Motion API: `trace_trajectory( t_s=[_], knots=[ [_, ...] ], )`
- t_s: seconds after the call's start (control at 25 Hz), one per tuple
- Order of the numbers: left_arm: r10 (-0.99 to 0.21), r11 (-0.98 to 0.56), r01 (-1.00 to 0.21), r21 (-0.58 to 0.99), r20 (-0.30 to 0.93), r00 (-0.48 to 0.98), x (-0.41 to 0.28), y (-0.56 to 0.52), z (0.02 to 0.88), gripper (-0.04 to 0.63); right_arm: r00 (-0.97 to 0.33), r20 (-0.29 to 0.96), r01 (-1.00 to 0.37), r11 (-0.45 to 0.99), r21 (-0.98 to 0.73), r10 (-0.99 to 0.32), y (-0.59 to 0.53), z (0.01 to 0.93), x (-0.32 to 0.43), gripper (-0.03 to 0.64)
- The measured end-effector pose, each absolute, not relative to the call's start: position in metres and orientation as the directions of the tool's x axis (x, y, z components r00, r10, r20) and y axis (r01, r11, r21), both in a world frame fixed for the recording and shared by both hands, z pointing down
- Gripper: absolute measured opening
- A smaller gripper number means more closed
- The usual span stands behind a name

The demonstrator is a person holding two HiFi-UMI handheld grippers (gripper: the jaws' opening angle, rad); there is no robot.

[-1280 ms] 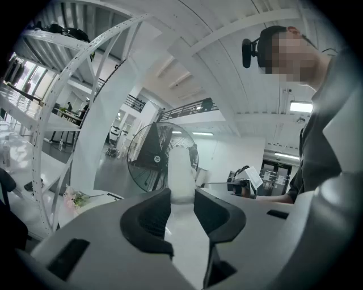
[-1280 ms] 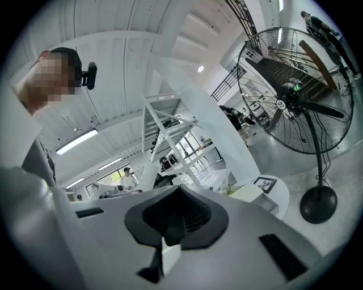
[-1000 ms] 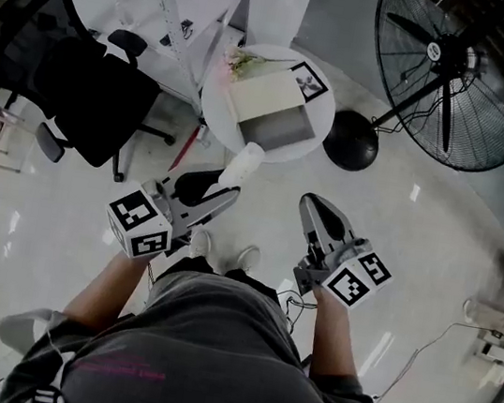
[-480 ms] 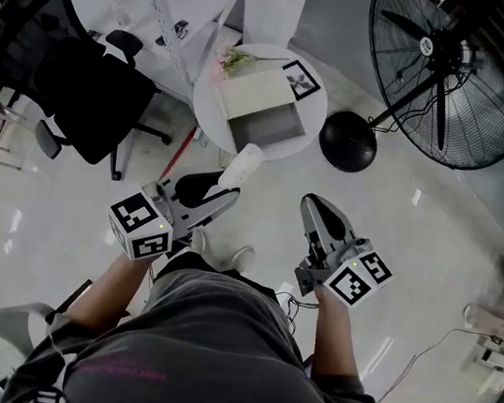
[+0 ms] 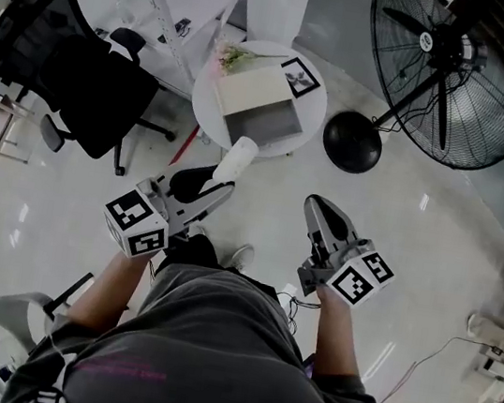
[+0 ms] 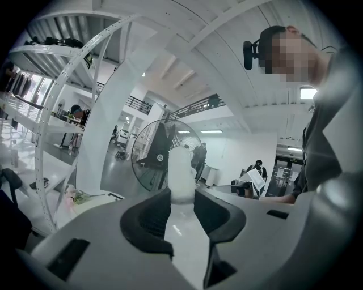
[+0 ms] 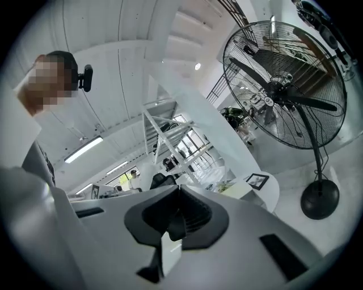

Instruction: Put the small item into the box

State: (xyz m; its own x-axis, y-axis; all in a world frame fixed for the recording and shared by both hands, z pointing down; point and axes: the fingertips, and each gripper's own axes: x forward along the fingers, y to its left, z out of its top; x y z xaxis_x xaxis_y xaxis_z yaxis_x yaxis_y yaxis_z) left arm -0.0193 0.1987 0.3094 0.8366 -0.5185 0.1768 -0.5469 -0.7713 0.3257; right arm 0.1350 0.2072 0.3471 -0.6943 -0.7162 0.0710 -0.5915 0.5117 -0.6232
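My left gripper (image 5: 220, 184) is shut on a small white cylinder-shaped item (image 5: 238, 159), which sticks out past the jaw tips toward the table. In the left gripper view the item (image 6: 182, 170) stands upright between the dark pads. An open cream box (image 5: 260, 102) lies on a round white table (image 5: 312, 110) just beyond the item, its grey opening facing me. My right gripper (image 5: 318, 206) hangs to the right over the floor, jaws shut with nothing in them; in the right gripper view the gripper (image 7: 174, 218) has its pads together.
A black office chair (image 5: 73, 73) stands at the left and a large floor fan (image 5: 443, 74) with a round black base (image 5: 352, 141) at the right. A framed picture (image 5: 299, 76) and flowers (image 5: 235, 54) sit on the table. A white shelf frame (image 5: 160, 1) rises behind.
The person has stepped a little toward the table; one shoe has slipped out of sight. Both grippers keep their pose, and the left one still holds the white item.
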Motion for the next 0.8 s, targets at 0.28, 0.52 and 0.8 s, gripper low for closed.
trace_trajectory(
  t_s=[0.28, 0.52, 0.8],
  knots=[
    [-0.536, -0.756, -0.567, 0.327, 0.188, 0.823, -0.018, 0.189, 0.313, 0.137, -0.701, 0.073, -0.580, 0.507, -0.638, -0.709, 0.198, 0.354, 0.142, 0.023],
    [-0.534, -0.753, -0.563, 0.341, 0.185, 0.825, -0.020, 0.173, 0.318, 0.137, -0.696, 0.086, -0.588, 0.497, -0.637, -0.713, 0.184, 0.358, 0.143, 0.023],
    [-0.513, -0.767, -0.538, 0.350, 0.171, 0.841, -0.026, 0.133, 0.326, 0.137, -0.671, 0.107, -0.616, 0.472, -0.630, -0.734, 0.154, 0.364, 0.140, 0.023]
  ],
)
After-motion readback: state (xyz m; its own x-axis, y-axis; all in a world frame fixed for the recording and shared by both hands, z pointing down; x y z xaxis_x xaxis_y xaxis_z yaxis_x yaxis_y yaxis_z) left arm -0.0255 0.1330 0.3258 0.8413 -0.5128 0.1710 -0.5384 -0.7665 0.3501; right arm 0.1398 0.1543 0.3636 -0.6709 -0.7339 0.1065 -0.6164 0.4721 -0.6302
